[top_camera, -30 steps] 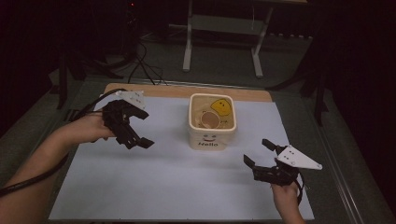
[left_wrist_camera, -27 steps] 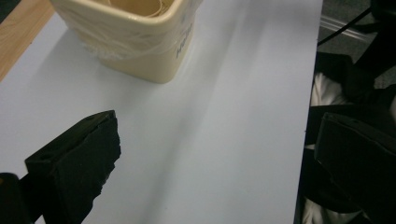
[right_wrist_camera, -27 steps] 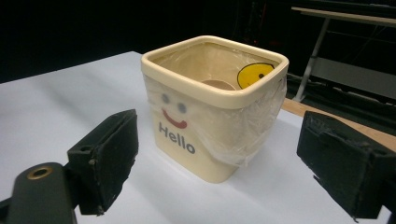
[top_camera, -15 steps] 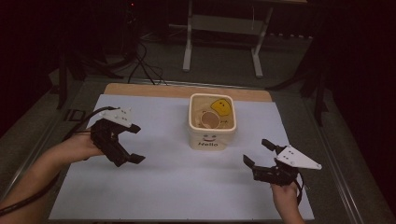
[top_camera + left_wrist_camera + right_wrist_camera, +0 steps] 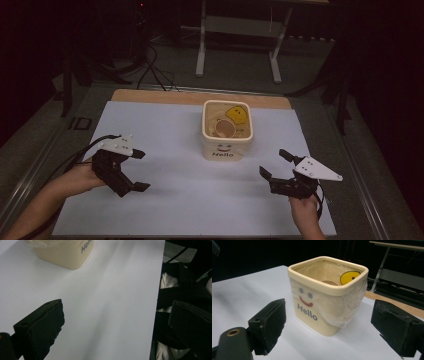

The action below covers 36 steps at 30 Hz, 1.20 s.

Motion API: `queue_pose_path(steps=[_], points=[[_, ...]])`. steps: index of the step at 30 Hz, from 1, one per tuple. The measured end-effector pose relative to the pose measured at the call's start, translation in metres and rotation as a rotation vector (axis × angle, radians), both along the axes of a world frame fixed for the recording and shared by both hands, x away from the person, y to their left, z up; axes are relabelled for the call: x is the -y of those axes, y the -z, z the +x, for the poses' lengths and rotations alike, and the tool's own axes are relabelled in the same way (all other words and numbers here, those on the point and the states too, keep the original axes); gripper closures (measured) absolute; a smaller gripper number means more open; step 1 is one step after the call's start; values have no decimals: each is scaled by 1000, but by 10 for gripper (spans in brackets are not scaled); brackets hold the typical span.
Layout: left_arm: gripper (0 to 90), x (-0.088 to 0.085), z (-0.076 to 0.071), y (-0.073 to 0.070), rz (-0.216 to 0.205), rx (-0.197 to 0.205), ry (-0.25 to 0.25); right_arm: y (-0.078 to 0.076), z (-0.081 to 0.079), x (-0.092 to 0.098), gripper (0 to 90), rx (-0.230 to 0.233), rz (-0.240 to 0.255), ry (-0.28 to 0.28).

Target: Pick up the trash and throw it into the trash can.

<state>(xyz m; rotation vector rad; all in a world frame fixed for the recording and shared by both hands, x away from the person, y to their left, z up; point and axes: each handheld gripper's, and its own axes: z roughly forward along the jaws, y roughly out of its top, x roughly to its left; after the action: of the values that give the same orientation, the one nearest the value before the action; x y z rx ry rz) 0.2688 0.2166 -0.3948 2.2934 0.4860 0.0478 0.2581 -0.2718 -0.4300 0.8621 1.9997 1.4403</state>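
While both tools hover jaws apart, cream tub (image 5: 227, 131) sits mid-bench on white sheet (image 5: 170, 200); right tool (image 5: 281, 172) nearer, tub up-left of it; left tool (image 5: 134, 170) farther, empty, tub to its upper right.

A cream, square, smooth plastic tub (image 5: 325, 300) printed "Hello" is lined with thin, crinkled clear film (image 5: 352, 307). The counter (image 5: 175, 200) is covered by a matt white sheet, with bare wood seen at its far edge. Rough matt black pads (image 5: 270, 325) are fitted to the right tool (image 5: 332, 330).
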Motion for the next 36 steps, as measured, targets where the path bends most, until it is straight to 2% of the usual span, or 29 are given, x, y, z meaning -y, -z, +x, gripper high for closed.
queue_pose_path(steps=[8,12,14,16,17,20,25,36], points=[[10,-4,-13,24,-39,4,-27,1,1,-1,126,-4,-1,-3],[9,-4,-16,36,-55,-10,-43,2,1,-1,126,-7,-1,-4],[10,-3,-18,40,-52,-4,-52,2,1,-2,126,-6,-3,-3],[9,0,-19,45,-30,-16,-55,2,1,-2,126,-6,-2,-4],[10,1,-20,48,-20,-8,-57,2,1,-2,126,-5,-3,-4],[9,2,-24,55,-51,-26,-61,2,1,-2,126,-7,-2,-4],[9,3,-29,66,-67,-14,-77,2,1,-1,126,-8,-5,-3],[10,-2,-29,74,-118,38,-174,4,0,-1,126,-9,-14,-7]])
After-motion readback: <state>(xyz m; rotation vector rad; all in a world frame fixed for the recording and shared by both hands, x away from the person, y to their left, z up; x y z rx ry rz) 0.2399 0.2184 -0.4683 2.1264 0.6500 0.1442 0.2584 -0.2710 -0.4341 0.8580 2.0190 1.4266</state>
